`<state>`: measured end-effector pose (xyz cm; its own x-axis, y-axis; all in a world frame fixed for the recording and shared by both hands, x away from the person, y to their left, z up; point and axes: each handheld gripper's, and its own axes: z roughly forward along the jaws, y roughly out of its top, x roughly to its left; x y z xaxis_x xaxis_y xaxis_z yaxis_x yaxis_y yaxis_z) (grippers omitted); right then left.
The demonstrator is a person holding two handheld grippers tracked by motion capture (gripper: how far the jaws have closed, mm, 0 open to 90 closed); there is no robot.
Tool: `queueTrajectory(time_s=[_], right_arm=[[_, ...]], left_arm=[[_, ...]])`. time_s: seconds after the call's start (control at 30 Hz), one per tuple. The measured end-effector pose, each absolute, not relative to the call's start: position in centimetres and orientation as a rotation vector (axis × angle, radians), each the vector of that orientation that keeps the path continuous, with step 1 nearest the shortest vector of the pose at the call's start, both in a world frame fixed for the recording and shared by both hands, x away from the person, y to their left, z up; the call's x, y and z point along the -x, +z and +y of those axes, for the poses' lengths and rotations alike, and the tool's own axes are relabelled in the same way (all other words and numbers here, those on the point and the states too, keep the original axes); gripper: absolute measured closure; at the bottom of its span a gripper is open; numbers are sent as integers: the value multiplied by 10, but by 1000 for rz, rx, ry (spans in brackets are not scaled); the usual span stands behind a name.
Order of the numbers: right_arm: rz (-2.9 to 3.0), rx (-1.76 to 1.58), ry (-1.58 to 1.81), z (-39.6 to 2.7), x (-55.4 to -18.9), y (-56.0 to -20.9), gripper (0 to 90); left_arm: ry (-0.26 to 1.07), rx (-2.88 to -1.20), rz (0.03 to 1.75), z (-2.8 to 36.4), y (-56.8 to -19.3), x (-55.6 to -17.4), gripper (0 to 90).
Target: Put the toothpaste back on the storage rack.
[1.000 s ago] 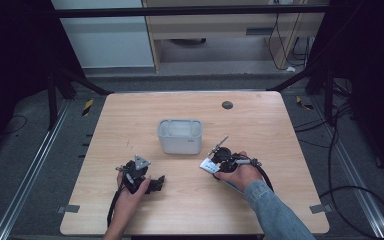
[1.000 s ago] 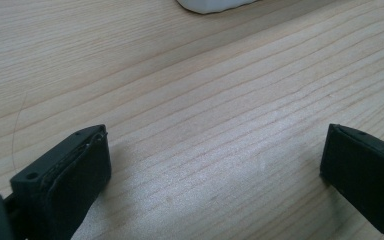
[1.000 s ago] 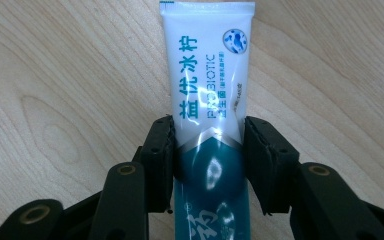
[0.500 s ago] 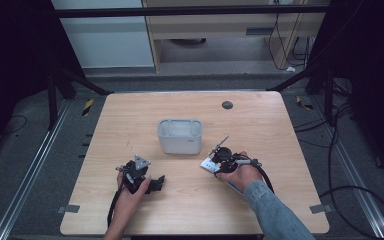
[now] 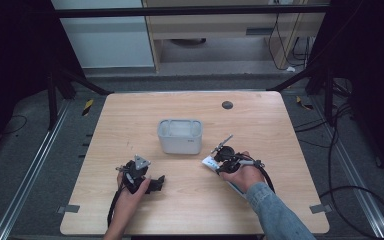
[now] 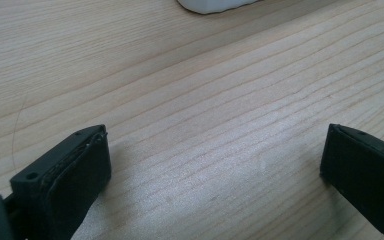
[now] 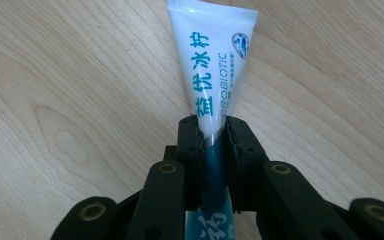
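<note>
A white toothpaste tube (image 7: 211, 65) with blue print sticks out from between the jaws of my right gripper (image 7: 213, 132), which is shut on it near the tube's darker end. From above, the right gripper (image 5: 219, 161) and the tube (image 5: 210, 162) lie low over the table, right of and nearer than a white rectangular container (image 5: 180, 135). My left gripper (image 6: 215, 160) stands open over bare wood, nothing between its jaws. In the high view the left gripper (image 5: 152, 184) rests on the table at the front left, held by a hand.
The wooden table (image 5: 130, 120) has a small dark round spot (image 5: 227, 105) at the back right. The container's edge (image 6: 210, 5) peeks in at the top of the left gripper view. Cables trail from both grippers toward the front edge.
</note>
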<state>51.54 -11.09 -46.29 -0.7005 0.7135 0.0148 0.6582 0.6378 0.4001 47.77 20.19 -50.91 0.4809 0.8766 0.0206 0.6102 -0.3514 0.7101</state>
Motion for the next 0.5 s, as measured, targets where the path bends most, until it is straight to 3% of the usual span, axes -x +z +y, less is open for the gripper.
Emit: queueTrajectory(time_s=[0.5], right_arm=[[2626,-1173,703,-133,-513,-432,792]], left_arm=[[535,-2087,1223,202,-509,-478,0]])
